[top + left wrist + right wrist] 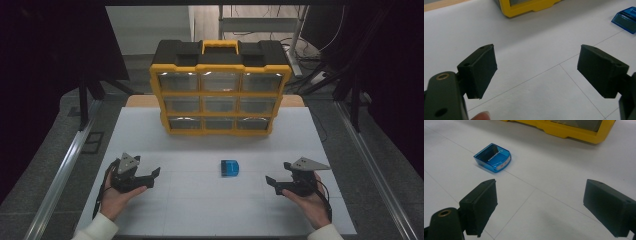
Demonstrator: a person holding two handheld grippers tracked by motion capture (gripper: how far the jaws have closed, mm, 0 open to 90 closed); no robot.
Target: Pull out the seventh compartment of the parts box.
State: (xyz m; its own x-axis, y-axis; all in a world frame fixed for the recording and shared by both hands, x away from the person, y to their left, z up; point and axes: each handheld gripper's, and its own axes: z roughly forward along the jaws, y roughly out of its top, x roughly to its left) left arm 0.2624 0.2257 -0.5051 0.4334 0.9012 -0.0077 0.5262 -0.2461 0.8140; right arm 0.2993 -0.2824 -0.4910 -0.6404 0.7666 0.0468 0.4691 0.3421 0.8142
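- In the high view the left claw [156, 173] sits in the lower left of the frame, cradled in a hand [116, 199], its jaws spread with nothing between them.
- The right claw [270, 181] sits in the lower right, likewise released and empty, its jaws pointing toward the frame's centre.
- The small blue box [230, 167] lies on the white tabletop [200, 210] in the lower centre, between the two claws and well apart from both.
- In the right gripper view the blue box [493, 157] sits in the upper left; a pale label on its rounded end is too small to read.
- In the left gripper view the box [625, 19] is cut off at the upper right corner.
- The yellow-and-black drawer organizer [220, 90] stands upright at the tabletop's far edge; its clear drawers are dim, so their contents cannot be made out.
- A blurred fingertip [481, 116] intrudes at the bottom edge of the left gripper view.
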